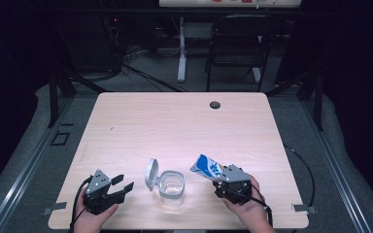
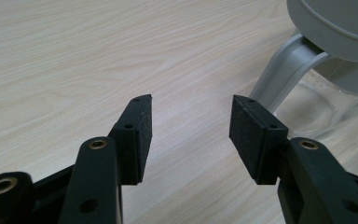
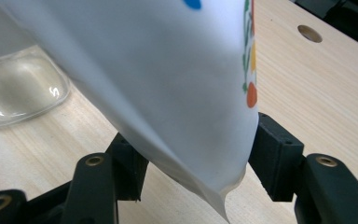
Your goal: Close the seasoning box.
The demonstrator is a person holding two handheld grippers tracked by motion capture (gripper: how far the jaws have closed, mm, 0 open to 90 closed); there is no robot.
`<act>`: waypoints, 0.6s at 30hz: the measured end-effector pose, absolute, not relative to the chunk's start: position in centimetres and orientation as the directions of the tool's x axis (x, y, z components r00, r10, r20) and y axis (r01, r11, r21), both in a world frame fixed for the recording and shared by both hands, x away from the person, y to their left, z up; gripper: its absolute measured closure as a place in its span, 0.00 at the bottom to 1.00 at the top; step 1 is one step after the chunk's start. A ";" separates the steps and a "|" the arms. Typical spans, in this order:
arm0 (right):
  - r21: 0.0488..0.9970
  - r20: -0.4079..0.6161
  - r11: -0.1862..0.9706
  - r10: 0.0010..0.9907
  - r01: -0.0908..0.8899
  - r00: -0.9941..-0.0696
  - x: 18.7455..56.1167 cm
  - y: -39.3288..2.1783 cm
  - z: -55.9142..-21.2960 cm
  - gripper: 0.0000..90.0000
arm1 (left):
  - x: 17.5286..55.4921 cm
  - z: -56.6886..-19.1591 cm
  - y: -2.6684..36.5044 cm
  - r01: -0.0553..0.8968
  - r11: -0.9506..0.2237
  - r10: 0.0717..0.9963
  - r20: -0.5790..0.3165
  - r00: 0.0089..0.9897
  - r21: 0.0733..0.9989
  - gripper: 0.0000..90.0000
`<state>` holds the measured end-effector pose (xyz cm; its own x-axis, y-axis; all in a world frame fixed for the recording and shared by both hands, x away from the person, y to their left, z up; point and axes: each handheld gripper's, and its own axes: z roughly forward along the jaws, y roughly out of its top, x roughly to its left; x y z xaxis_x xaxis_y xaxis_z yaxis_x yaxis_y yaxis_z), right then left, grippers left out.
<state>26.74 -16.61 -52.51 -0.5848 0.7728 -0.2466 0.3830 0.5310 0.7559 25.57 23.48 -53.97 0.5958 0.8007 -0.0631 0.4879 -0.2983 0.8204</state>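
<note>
we grip the packet (image 1: 207,167) in our right gripper (image 1: 222,175), tilted toward the open jar (image 1: 171,184) to pour, while our left gripper (image 1: 124,182) waits beside it, jaws apart and empty.

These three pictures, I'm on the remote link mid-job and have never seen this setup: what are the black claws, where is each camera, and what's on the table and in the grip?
There is no robot arm. A person sits at the wooden table with a hand-held two-jaw gripper in each hand.

The high view looks down from above the person's side. The left gripper is at the left there, the right gripper at the right. The other two pictures come from cameras riding on the grippers, looking along their black jaws.

On the table stands a clear container, its grey lid flipped open.

The left gripper's jaws stand open with nothing between them. The right gripper's jaws clamp a white pouch with blue and coloured print, tilted toward the container.
</note>
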 end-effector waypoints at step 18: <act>0.713 -0.364 0.615 0.735 0.336 -0.572 26.6 -15.7 -52.1 0.49 | 25.5 -54.0 23.4 0.492 -0.302 0.796 -0.067 0.602 0.817 0.55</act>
